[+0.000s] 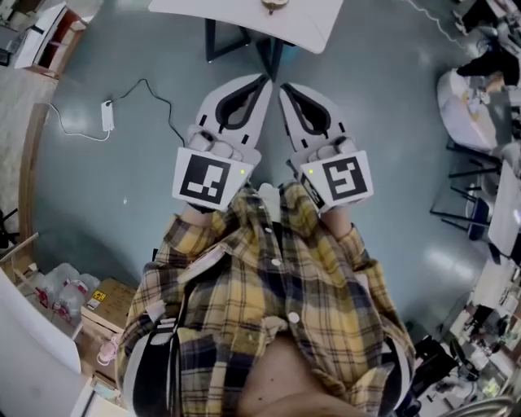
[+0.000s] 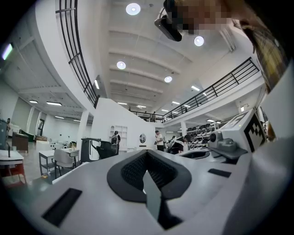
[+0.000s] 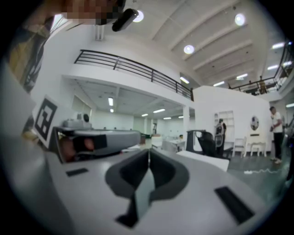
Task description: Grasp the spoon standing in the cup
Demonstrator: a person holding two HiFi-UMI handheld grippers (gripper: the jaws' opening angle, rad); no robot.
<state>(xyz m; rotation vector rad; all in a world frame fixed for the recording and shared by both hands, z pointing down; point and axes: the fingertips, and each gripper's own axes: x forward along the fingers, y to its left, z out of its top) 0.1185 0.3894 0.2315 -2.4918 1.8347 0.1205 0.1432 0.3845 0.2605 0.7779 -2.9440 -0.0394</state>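
Note:
I hold both grippers level in front of a yellow plaid shirt, side by side, tips towards a white table (image 1: 313, 24). At the table's far edge stands a small round brownish thing (image 1: 273, 5), cut off by the frame's top; no spoon can be made out. My left gripper (image 1: 263, 80) is shut, its jaws meeting with nothing between them, as the left gripper view (image 2: 147, 154) shows. My right gripper (image 1: 284, 88) is shut and empty too, seen close in the right gripper view (image 3: 149, 154). Both tips hang short of the table, above the floor.
A white power strip (image 1: 107, 116) with a black cable lies on the grey floor at left. Cardboard boxes and bottles (image 1: 69, 293) crowd the lower left. Desks and chairs (image 1: 476, 106) line the right. People (image 2: 158, 140) stand far off in the hall.

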